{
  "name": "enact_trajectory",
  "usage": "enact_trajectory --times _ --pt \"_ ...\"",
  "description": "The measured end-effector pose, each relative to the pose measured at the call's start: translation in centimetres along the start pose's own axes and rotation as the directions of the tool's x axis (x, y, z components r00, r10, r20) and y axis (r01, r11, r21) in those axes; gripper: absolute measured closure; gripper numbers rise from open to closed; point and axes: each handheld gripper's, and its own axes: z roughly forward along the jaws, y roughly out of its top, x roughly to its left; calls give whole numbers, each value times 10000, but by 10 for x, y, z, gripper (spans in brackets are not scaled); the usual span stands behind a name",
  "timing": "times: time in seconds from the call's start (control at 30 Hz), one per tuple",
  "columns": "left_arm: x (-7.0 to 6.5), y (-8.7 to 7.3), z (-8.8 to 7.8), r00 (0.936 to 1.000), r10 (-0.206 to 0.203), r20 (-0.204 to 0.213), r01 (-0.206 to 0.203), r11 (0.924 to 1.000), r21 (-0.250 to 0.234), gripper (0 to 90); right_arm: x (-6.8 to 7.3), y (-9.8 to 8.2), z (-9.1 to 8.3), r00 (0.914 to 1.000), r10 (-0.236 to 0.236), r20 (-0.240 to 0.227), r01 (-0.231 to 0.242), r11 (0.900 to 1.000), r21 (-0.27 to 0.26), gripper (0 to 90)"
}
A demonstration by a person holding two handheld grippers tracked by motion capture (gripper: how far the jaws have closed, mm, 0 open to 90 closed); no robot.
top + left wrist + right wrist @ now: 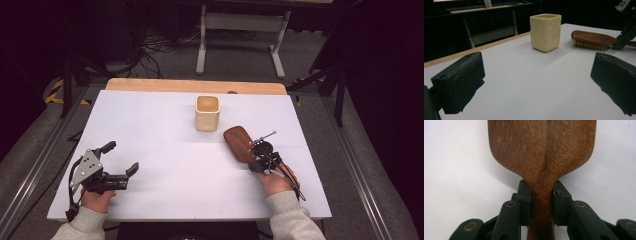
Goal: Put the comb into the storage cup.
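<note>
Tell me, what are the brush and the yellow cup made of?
The brush looks like wood: reddish brown with dark grain lines and a smooth, slightly shiny back. Its bristles look like thin pale pins, but what they're made of is hard to tell. The cup looks like matte cream ceramic or maybe plastic, with soft dimples in its sides.

I can read no text, label or number here — not on anything. The brush [239,143] and cup [207,113] are bare.
</note>
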Motion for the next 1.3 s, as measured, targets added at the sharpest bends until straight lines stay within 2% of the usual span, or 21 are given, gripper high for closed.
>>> enact_trajectory --times 0.13,0.3,0.57,0.63,0.7,0.8,0.9,1.0,1.1,1.13,1.17,1.2,1.23,1.27,1.3 --pt "1 0 0 10000 43 -65 -43 10000 -4 2 0 0 0 10000 -27 -39 27 10000 8 724" --pt "2 2 -1 9996 -265 63 264 9994 227 2 0 -4 -3 9996 -267 96 270 9991 -334 725" --pt "-1 4 -2 10000 37 -33 -36 9997 223 2 -1 -8 -11 9980 -574 272 590 9965 -599 726" --pt "-2 4 -1 9999 103 -34 -102 9991 418 2 -1 -9 -18 9973 -683 277 705 9936 -884 726" --pt "-3 3 0 9999 115 82 -119 9982 585 2 -1 -9 -19 9972 -706 231 724 9932 -907 725" --pt "-2 4 2 9986 -154 505 108 9959 901 2 1 -10 -28 9963 -855 97 861 9888 -1221 725" --pt "-1 5 1 9964 -284 795 203 9947 1010 2 3 -10 -36 9944 -1053 -6 1038 9809 -1646 725" --pt "0 4 1 9961 -272 845 181 9941 1068 3 4 -10 -43 9929 -1174 -208 1107 9727 -2039 725" --pt "-1 4 1 9959 -281 855 188 9941 1068 3 7 -11 -50 9894 -1451 -51 1390 9570 -2544 725" --pt "0 4 0 9954 -275 917 180 9945 1031 3 8 -12 -54 9878 -1552 -86 1463 9470 -2861 724" --pt "0 4 0 9954 -275 917 180 9945 1031 3 8 -12 -54 9878 -1552 -86 1463 9470 -2861 724" --pt "0 4 0 9948 -293 978 192 9946 1022 3 9 -12 -58 9862 -1643 -206 1491 9353 -3210 724" --pt "0 5 -1 9946 -313 987 210 9945 1031 5 9 -12 -59 9850 -1704 -255 1522 9300 -3346 725" --pt "1 5 -1 9943 -314 1016 210 9946 1015 10 9 -13 -60 9831 -1818 -200 1629 9201 -3561 725" --pt "1 5 -1 9943 -314 1016 210 9946 1015 13 9 -13 -60 9831 -1818 -200 1629 9201 -3561 725"
